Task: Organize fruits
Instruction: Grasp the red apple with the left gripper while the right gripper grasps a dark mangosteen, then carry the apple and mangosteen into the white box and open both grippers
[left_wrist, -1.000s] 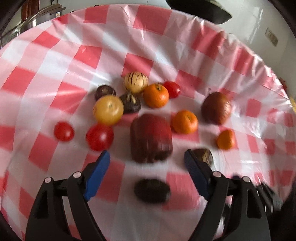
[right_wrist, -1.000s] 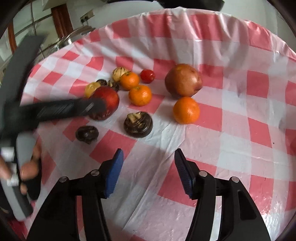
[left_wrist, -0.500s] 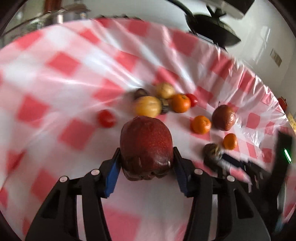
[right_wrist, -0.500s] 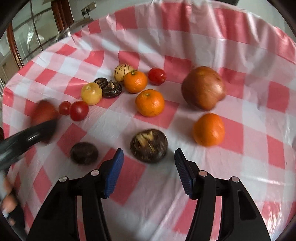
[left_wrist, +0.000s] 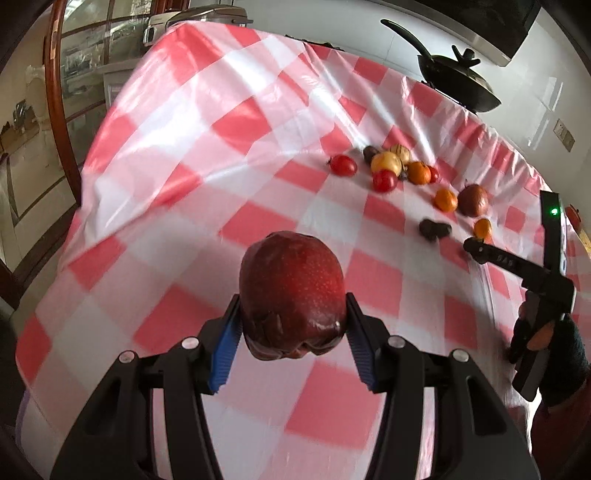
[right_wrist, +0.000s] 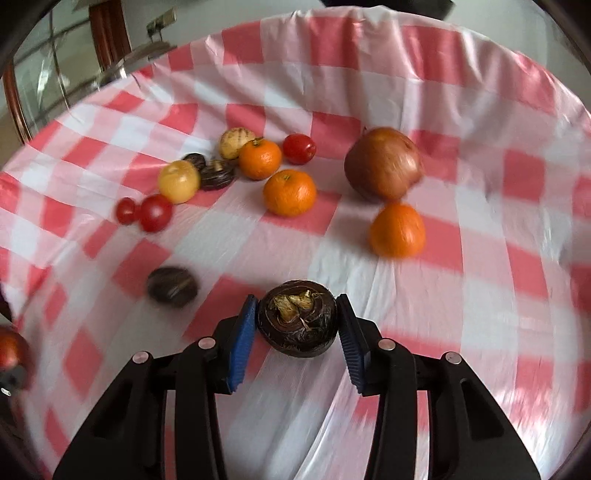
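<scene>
My left gripper (left_wrist: 291, 332) is shut on a dark red apple (left_wrist: 291, 291) and holds it above the red-and-white checked tablecloth (left_wrist: 207, 206), away from the other fruit. My right gripper (right_wrist: 297, 328) has its blue pads on both sides of a dark brown water chestnut (right_wrist: 297, 321) on the cloth. The right gripper also shows at the right of the left wrist view (left_wrist: 476, 251). The remaining fruit lies in a loose group: oranges (right_wrist: 290, 192), red tomatoes (right_wrist: 155, 212), a yellow fruit (right_wrist: 178, 181), a brown pomegranate (right_wrist: 384, 162).
Another dark chestnut (right_wrist: 171, 282) lies left of the right gripper. A black wok (left_wrist: 458, 83) stands beyond the table's far edge. A glass cabinet with a wooden frame (left_wrist: 55, 92) stands to the left. The tablecloth drapes over the table edges.
My left gripper closed on the apple and carried it back and left, away from the group. My right gripper moved forward and closed around the water chestnut.
</scene>
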